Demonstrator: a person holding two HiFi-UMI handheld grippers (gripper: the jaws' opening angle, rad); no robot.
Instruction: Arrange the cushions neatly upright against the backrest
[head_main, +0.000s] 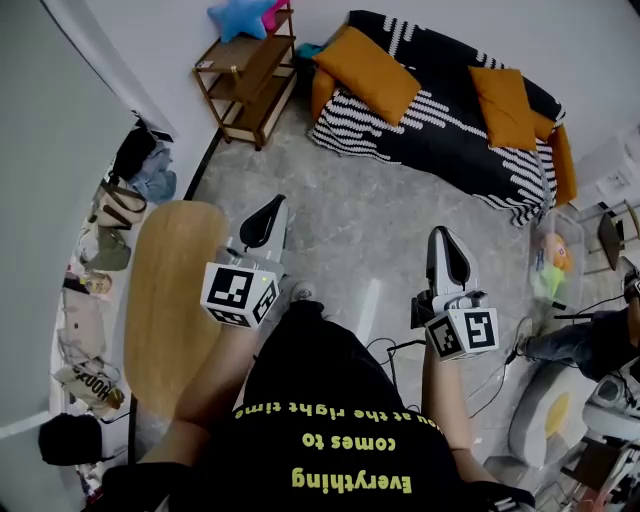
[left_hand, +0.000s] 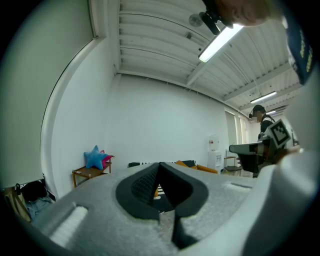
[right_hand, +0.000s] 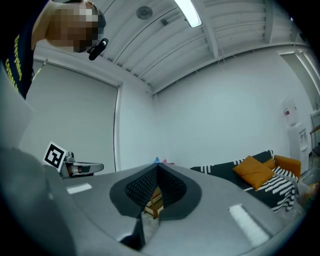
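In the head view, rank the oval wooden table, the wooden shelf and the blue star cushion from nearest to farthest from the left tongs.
Measured from the left tongs:
1. Oval wooden table, close by on their left.
2. Wooden shelf, ahead, against the wall.
3. Blue star cushion, on top of the shelf at its far end.

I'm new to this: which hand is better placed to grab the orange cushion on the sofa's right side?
Probably the right gripper: that cushion lies on its side, the left gripper further off. Both are shut, empty, far from the sofa.
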